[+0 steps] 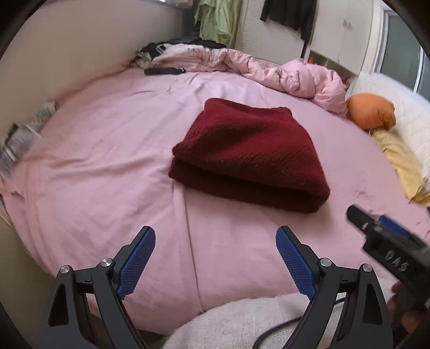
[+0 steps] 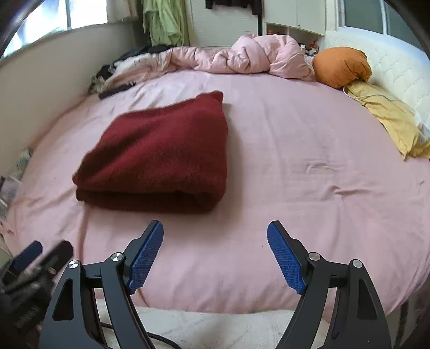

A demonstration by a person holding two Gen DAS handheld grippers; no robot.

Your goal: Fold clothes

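Pink-sheeted bed (image 2: 295,150), beige wall (image 2: 53,69), daylit window (image 2: 53,18), white cupboard (image 2: 295,16).

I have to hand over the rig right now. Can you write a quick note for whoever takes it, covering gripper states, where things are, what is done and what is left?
Left gripper: open, nothing between its pads, over the near edge of the bed.
Right gripper: open, empty too, beside the left one.
Dark red knit garment: lies folded in a neat stack on the pink sheet, apart from both grippers.
Done: this garment looks fully folded.
Left: a heap of clothes sits at the far corner by the pink duvet; it may hold the next piece. Orange pillow and yellow pillow lie at the right edge.
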